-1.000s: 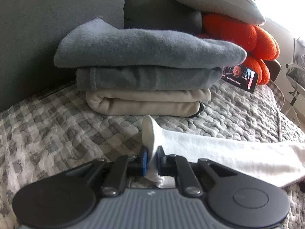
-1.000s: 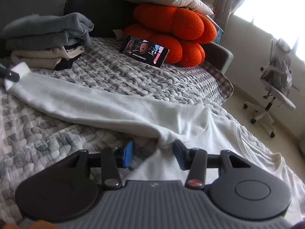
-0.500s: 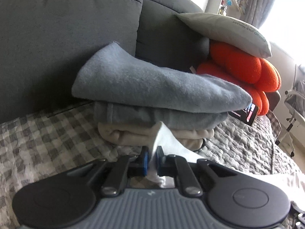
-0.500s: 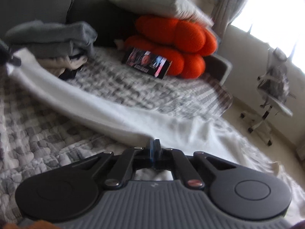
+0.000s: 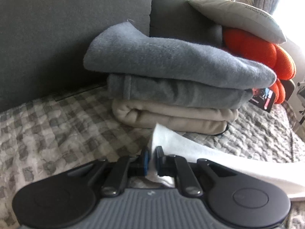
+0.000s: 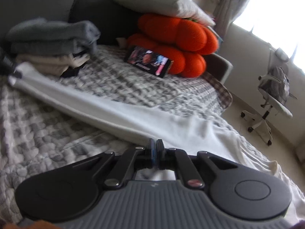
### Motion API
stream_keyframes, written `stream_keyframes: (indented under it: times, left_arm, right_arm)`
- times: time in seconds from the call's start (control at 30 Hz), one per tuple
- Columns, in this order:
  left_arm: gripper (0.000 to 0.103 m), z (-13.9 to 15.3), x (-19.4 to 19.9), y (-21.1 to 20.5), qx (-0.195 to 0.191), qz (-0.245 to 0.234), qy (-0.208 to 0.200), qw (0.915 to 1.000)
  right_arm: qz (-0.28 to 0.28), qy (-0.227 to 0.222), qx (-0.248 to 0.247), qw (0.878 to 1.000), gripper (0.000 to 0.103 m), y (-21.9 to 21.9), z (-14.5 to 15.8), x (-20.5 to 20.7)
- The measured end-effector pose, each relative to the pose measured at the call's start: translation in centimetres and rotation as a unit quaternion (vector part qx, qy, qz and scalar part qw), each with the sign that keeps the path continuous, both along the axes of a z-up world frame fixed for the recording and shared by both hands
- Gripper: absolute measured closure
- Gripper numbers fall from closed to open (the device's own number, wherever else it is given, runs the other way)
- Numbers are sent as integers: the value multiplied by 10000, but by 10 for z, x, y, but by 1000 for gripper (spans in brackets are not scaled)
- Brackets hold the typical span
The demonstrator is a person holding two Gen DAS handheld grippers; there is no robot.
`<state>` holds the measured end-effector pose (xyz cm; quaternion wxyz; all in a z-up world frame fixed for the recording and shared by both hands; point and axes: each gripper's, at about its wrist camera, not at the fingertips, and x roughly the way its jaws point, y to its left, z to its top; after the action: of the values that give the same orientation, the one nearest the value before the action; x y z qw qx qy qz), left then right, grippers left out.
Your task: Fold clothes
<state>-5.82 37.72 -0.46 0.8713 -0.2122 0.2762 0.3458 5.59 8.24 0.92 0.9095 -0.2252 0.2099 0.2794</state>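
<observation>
Already, a folded stack (image 5: 171, 84) is sitting far left on the sofa; the white garment (image 6: 118, 114) is lying stretched and unfolded, left gripper (image 5: 151, 159) pinching its sleeve end, right gripper (image 6: 154, 152), just closing, pinching its near edge.

A grey checked quilt (image 6: 47, 133) covers the sofa seat. On it lie a stack of folded clothes (image 5: 171, 87), a white garment (image 6: 114, 114), a phone (image 6: 148, 61) and orange cushions (image 6: 175, 38).

Left hand-held gripper (image 5: 151, 159) pinched closed, angled downward, right hand-held gripper (image 6: 154, 153) just clamped.
</observation>
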Motion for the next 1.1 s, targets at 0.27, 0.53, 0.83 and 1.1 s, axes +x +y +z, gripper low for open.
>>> stream_keyframes:
  times: [0.27,0.53,0.83,1.1]
  left_arm:
    - [94,-2,-2,-8,114,154,82,9998]
    - [94,-9,2,-15,349,207,161,9990]
    - [75,3,-13,-6,-65,121,147,9998]
    - [70,26,-28,-6,-121,48,63,9999]
  right_arm:
    - [-359,497,572,9965,92,-24,-6,25]
    - [-248,472,357,9979,95,-13,-15,18]
    - [-979,725,1360,9832,93,-92,8,45]
    - [-187,1185,1774,9768,93,-68,7,45]
